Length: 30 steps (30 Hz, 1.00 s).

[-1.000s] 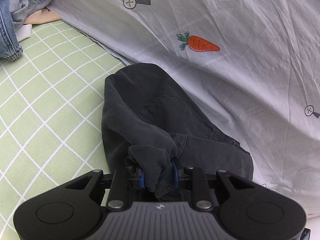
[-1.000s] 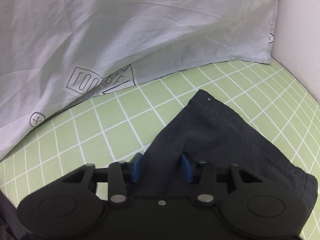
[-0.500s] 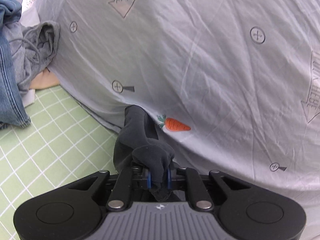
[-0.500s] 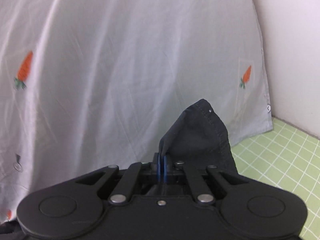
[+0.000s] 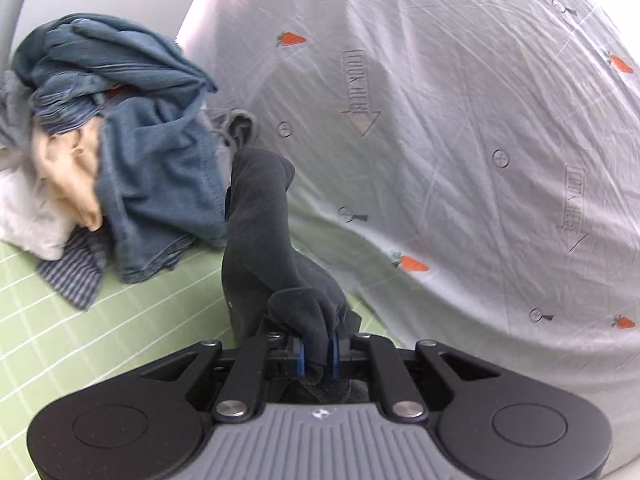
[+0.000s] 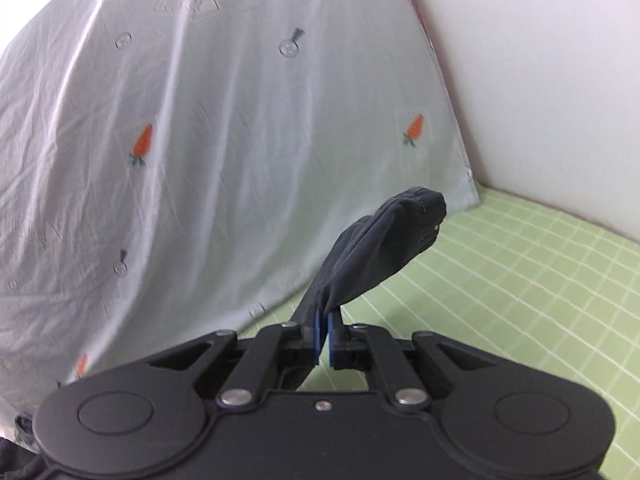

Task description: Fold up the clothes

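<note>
Two grippers hold one dark garment (image 5: 260, 240) lifted off the green checked bedsheet (image 6: 520, 280). Left gripper (image 5: 318, 354) jaws have just been closing and pinch a bunched fold; right gripper (image 6: 323, 334) jaws are pressed together on a thin edge. Behind hangs a carrot-print sheet (image 5: 460, 140), beside a clothes pile (image 5: 132, 152).

A dark charcoal garment (image 5: 264, 240) hangs lifted off the green checked bedding, bunched into a thick wad at one end and stretched upward in a long rumpled fold. Its other end (image 6: 384, 248) shows a stitched hem with a small rivet, the thin fabric pinched flat and flaring out tilted.
</note>
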Motion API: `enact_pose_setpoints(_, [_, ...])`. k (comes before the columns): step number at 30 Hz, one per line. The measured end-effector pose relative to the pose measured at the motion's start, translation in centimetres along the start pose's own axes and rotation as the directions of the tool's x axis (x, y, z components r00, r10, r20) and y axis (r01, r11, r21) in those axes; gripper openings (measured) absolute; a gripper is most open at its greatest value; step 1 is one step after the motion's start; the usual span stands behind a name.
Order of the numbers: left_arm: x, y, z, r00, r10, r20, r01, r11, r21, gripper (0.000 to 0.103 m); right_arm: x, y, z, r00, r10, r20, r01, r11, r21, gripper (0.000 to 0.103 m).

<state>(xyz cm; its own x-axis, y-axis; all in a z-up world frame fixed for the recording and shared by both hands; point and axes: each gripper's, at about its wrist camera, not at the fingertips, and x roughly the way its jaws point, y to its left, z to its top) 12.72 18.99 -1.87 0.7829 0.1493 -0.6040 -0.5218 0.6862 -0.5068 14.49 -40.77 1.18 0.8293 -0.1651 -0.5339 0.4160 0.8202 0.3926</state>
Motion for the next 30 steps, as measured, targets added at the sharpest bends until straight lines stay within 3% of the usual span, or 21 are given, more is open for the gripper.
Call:
enact_pose_setpoints(2, [-0.3,2.8,-2.2,0.996,0.056,-0.063,-0.059,0.997,-0.053,0.013,0.4,-2.3,-4.3,0.991,-0.074,-0.114,0.074,0.997,-0.001,0.004])
enact_pose_setpoints(4, [-0.3,6.0,-4.3,0.985,0.103,-0.139,-0.12,0.985,-0.121,0.013,0.7,-4.7,-8.5,0.964,-0.143,-0.225,0.146,0.989,-0.004,0.004])
enact_pose_setpoints(6, [-0.2,8.9,-6.4,0.969,0.14,-0.203,-0.175,0.97,-0.168,0.014,1.0,-6.9,-11.0,0.939,-0.161,-0.303,0.185,0.981,0.054,0.004])
enact_pose_setpoints(8, [-0.4,10.0,-7.5,0.963,0.155,-0.22,-0.194,0.966,-0.169,0.016,0.9,-8.7,-12.9,0.919,-0.162,-0.359,0.209,0.973,0.097,0.004])
enact_pose_setpoints(12, [-1.5,9.8,-8.3,0.959,0.179,-0.218,-0.21,0.969,-0.128,0.023,0.1,-8.6,-12.9,0.922,-0.158,-0.352,0.193,0.979,0.067,0.004])
enact_pose_setpoints(15, [-2.3,9.3,-8.6,0.959,0.191,-0.209,-0.216,0.971,-0.104,0.027,-0.1,-8.4,-12.9,0.912,-0.174,-0.371,0.187,0.982,-0.001,0.011])
enact_pose_setpoints(16, [-2.7,9.0,-8.6,0.96,0.194,-0.204,-0.216,0.972,-0.094,0.028,-0.1,-8.3,-12.8,0.909,-0.184,-0.374,0.189,0.982,-0.025,0.018])
enact_pose_setpoints(19, [-3.8,8.1,-8.6,0.961,0.206,-0.184,-0.22,0.973,-0.063,0.036,-0.9,-8.1,-12.2,0.915,-0.207,-0.347,0.191,0.978,-0.08,0.055])
enact_pose_setpoints(21, [-4.7,7.3,-8.7,0.963,0.213,-0.164,-0.222,0.974,-0.037,0.041,-1.5,-7.7,-11.5,0.924,-0.223,-0.312,0.191,0.973,-0.128,0.064])
enact_pose_setpoints(22, [-5.3,6.8,-8.8,0.964,0.218,-0.152,-0.224,0.974,-0.019,0.042,-1.6,-7.5,-11.1,0.928,-0.227,-0.295,0.19,0.97,-0.151,0.074])
enact_pose_setpoints(23, [-5.7,6.3,-9.0,0.965,0.221,-0.142,-0.224,0.975,-0.002,0.044,-1.7,-7.3,-10.7,0.936,-0.218,-0.277,0.176,0.97,-0.167,0.09])
enact_pose_setpoints(24, [-6.2,5.9,-9.2,0.966,0.222,-0.129,-0.222,0.975,0.019,0.049,-1.6,-7.2,-10.5,0.944,-0.197,-0.265,0.152,0.972,-0.181,0.099])
enact_pose_setpoints(26, [-7.0,5.0,-9.8,0.972,0.209,-0.109,-0.205,0.978,0.045,0.058,-1.5,-6.9,-10.0,0.957,-0.155,-0.245,0.104,0.972,-0.209,0.103])
enact_pose_setpoints(30, [-8.0,3.4,-11.1,0.984,0.165,-0.066,-0.162,0.986,0.05,0.079,-0.1,-6.4,-10.1,0.958,-0.12,-0.262,0.046,0.961,-0.272,0.103])
